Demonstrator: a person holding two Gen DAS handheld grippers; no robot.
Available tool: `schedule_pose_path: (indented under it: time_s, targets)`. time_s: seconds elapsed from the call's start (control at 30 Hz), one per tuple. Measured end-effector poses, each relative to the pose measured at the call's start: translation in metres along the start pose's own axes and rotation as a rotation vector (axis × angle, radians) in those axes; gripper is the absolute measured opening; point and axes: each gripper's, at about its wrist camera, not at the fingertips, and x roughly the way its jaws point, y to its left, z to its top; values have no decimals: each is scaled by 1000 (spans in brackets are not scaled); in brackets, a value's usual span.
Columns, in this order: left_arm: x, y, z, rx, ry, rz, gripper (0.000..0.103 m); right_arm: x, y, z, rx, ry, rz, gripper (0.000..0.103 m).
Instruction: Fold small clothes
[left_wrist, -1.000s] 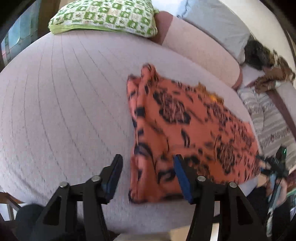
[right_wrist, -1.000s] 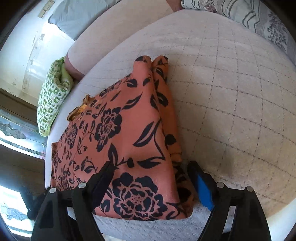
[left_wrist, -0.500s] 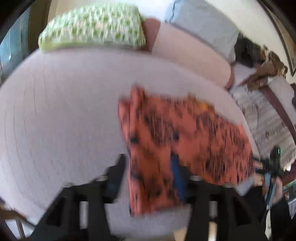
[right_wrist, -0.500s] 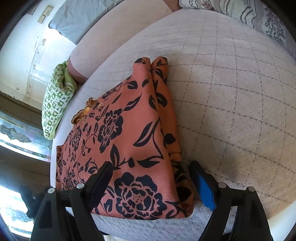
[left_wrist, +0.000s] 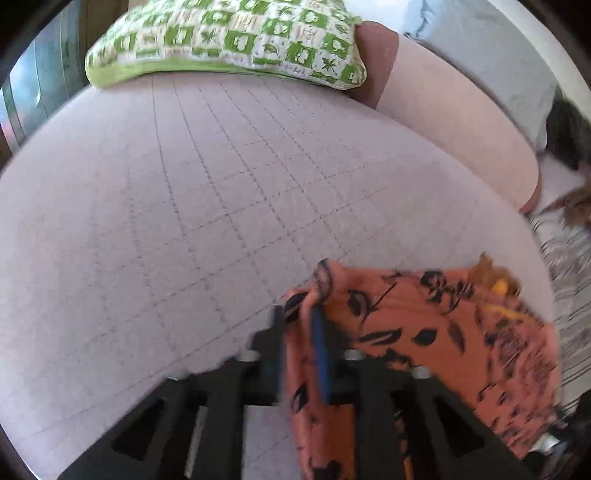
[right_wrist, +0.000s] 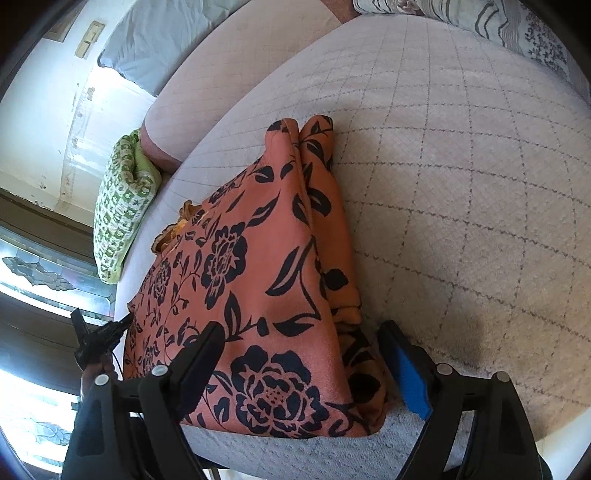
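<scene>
Two tongs were on the orange flowered garment (right_wrist: 258, 280), which lay on the quilted bed (right_wrist: 461, 184). My left tongs (left_wrist: 299, 354) had clenched its left edge. My right tongs (right_wrist: 299, 354) were spread wide, straddling the near right corner, gripping nothing. Its long axis ran left-right between them. No readable writing anywhere.

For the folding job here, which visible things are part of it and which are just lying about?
Part of the job:
orange floral garment
left tool, shut on the garment's edge
right tool, open around its near corner
quilted bed cover

Lying about:
green patterned pillow
grey pillow
striped bedding
</scene>
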Motion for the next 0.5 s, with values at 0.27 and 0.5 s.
schedule_pose_path:
  time_s: [0.27,0.5]
  targets:
    - [-40,-11,-18,77,-36,20,30,-9,18,-4,-57,-37,-75,93]
    - [-76,-38,-36,165,-95,70,44,-47,98,-3,-285,-184,-19,93]
